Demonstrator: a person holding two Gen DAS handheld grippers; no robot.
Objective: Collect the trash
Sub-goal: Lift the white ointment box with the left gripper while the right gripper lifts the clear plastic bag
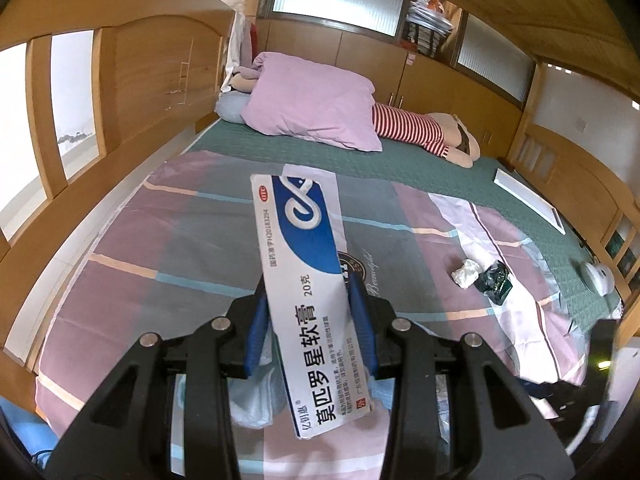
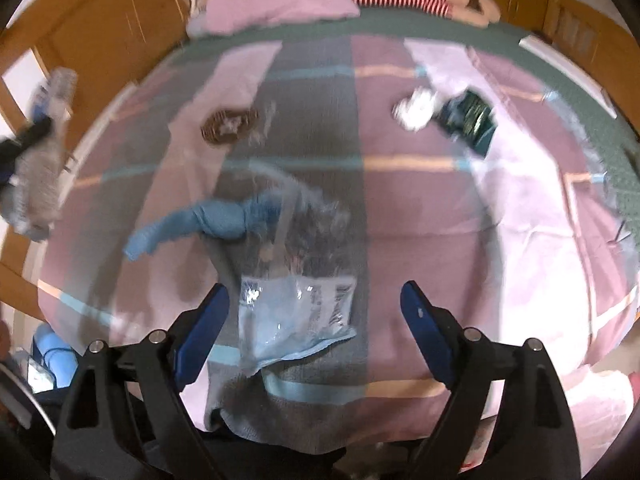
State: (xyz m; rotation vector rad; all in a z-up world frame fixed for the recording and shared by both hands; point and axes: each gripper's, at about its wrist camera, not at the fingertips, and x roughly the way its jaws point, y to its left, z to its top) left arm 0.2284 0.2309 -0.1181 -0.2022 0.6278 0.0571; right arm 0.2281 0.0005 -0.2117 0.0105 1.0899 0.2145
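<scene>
Left tool [image 1: 308,300]: blue pads closed partway onto a long white-and-blue ointment box [image 1: 308,280], held by its long sides, far end raised over the bed and tilted slightly left. Below it, the bedspread [image 1: 160,248], pink and grey blocks with thin peach and light-blue stripes, laid over a green mat [image 1: 420,160]. At the head of the bed, a pink pillow [image 1: 312,108], then a red-and-white striped cushion [image 1: 408,128] to its right. Right side of the bedspread: a crumpled white tissue [image 1: 466,273], a dark green wrapper [image 1: 495,282] just beside it, possibly touching. Right tool [image 2: 316,304]: jaws wide apart, nothing gripped. View blurred. Between the pads but clear of both lies a clear plastic bag [image 2: 296,300] with a pale blue printed lower part, flat on the bedspread. Left of the bag's upper end, a twisted light-blue cloth [image 2: 208,224]. Farther up, a round brown item [image 2: 228,125], too blurred to name. Upper right in this view, the same tissue [image 2: 416,110] and green wrapper [image 2: 472,120], well apart from the bag.
</scene>
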